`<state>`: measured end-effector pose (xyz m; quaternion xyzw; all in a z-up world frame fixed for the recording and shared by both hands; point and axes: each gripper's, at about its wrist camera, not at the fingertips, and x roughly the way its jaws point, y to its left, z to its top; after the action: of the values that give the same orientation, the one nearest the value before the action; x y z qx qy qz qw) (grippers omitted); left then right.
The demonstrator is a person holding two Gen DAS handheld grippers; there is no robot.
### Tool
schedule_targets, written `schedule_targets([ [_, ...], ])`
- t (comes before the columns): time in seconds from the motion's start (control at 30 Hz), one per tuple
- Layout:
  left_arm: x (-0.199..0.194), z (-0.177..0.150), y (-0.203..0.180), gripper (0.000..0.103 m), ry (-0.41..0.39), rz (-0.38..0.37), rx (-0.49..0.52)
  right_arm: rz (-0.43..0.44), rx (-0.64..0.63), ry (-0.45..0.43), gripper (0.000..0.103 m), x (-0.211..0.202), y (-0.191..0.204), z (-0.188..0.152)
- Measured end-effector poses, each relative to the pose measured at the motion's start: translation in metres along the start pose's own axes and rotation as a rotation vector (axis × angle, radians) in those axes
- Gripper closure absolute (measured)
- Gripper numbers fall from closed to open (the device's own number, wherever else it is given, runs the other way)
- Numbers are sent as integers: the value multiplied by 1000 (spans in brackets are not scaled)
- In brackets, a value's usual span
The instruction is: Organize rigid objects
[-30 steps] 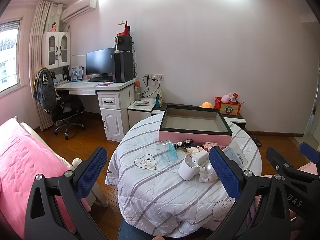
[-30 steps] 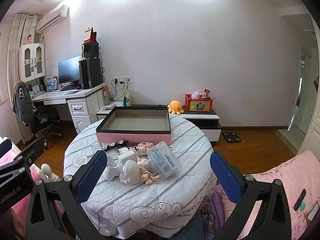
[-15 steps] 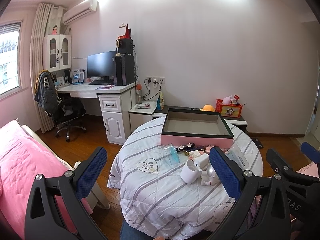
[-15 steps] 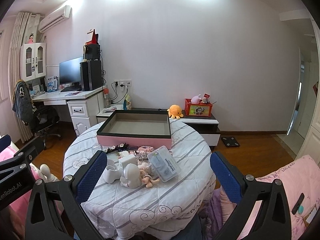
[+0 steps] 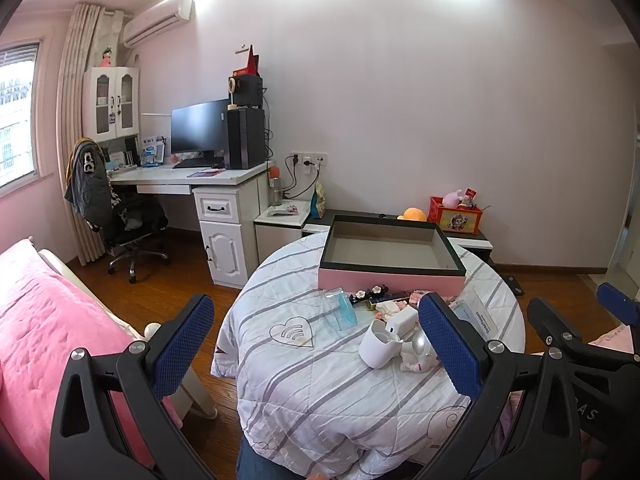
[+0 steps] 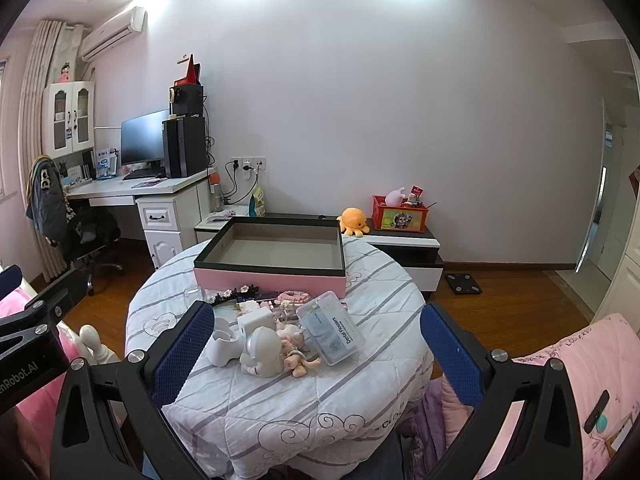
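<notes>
Clutter sits bunched on the round bench [image 6: 280, 408], which wears a white cloth with grey stripes, and all of it lies on the near side of a shallow pink box [image 6: 270, 276] with a dark rim. The box [image 5: 390, 280] stands open at the far part of the bench, its grey floor bare. Just before its pink wall lie a dark hair clip [image 6: 230, 295] with small flowers and a pink scrunchie [image 6: 294, 297]. Nearer the cameras stand a white cup [image 5: 378, 345], a white charger block [image 6: 255, 320] and a small silver-white figure [image 6: 262, 352], all close together, with a little pink doll [image 6: 298, 354] touching the figure's side. A clear plastic case [image 6: 331, 327] with a printed label lies flat beside the doll, towards the right. A clear packet with blue in it [image 5: 340, 311] lies apart to the left, next to a heart design on the cloth. Both tools hang above the near edge of the bench, well short of the things: the left gripper [image 5: 320, 348] has its jaws spread wide with nothing between them, and the right gripper [image 6: 320, 350] likewise gapes, released and unloaded
</notes>
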<state>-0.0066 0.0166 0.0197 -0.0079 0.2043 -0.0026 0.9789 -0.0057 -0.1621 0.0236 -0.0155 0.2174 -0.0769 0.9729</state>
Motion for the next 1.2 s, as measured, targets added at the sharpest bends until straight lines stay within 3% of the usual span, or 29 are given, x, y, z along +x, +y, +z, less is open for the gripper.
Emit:
schedule_targets([
  [0.33, 33, -12, -1, 0, 41, -2, 7, 14, -21, 42, 0, 28, -1, -3],
  [0.6, 94, -40, -1, 0, 178, -18, -12, 43, -48, 174, 0, 81, -5, -30],
  [1.2, 192, -86, -47, 0, 372, -125, 54, 23, -101, 368, 0, 189, -36, -51],
])
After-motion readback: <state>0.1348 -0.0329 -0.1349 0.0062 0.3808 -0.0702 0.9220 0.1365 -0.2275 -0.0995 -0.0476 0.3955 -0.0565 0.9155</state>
